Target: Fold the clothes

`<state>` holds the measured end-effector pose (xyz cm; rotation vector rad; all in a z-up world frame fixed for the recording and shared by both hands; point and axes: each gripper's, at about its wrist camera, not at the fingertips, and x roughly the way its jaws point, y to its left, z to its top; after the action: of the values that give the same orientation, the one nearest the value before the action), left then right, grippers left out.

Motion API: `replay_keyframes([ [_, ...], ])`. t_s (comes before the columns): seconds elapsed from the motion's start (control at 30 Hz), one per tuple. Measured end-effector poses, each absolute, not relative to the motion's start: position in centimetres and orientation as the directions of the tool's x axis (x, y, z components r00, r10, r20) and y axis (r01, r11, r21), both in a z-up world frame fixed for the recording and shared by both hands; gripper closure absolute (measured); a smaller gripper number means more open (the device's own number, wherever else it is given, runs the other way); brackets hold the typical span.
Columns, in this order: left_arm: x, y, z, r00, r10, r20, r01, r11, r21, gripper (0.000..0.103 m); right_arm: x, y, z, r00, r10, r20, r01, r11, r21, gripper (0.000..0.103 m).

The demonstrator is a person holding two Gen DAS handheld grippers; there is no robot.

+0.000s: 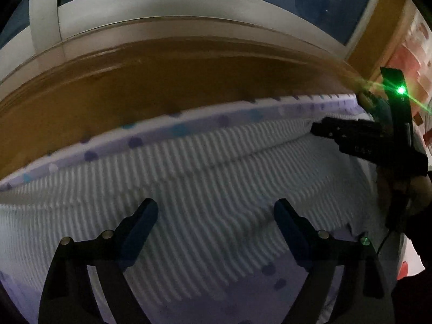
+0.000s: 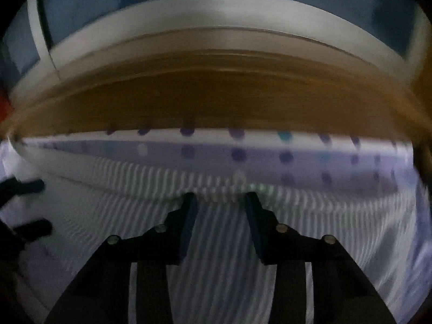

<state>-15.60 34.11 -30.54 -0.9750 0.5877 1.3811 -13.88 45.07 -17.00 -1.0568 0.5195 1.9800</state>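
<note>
Left gripper (image 1: 216, 210) hangs wide apart, grasping nothing, over the striped garment (image 1: 216, 167); right gripper (image 2: 220, 197), part-spread and empty, should pinch the twelve-o'clock fold edge squarely.

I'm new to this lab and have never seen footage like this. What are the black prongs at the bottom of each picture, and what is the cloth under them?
There is no robot here: a person carries a hand-held gripper in each hand, each with a fisheye camera looking along its two fingers. One picture is from the left gripper, the other from the right gripper. The prongs are those fingers. Below lies a white-and-grey striped garment on a polka-dot sheet, with a brown headboard behind. The left fingers stand wide apart and hold nothing. The right fingers sit narrower at a fold of the garment; blur hides whether they pinch it.
</note>
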Motion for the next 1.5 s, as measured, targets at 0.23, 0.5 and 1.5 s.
replay_keyframes([
  [0.23, -14.8, 39.7, -28.7, 0.055, 0.558, -0.828, -0.984, -0.110, -0.139, 0.013, -12.5, 48.3, -14.4, -0.350, 0.527, -0.775, -0.853, -0.521, 0.031, 0.060],
  [0.5, -16.0, 40.5, -28.7, 0.039, 0.567, -0.823, -0.968, -0.182, -0.171, 0.012, -2.6, 46.2, -13.2, -0.337, 0.557, -0.759, -0.883, -0.468, 0.049, 0.057],
  [1.5, -36.8, -22.4, -20.2, -0.510, 0.466, -0.723, 0.027, -0.831, -0.555, 0.006, 18.9, 29.6, -18.2, -0.285, 0.562, -0.777, -0.957, -0.123, 0.262, 0.059],
])
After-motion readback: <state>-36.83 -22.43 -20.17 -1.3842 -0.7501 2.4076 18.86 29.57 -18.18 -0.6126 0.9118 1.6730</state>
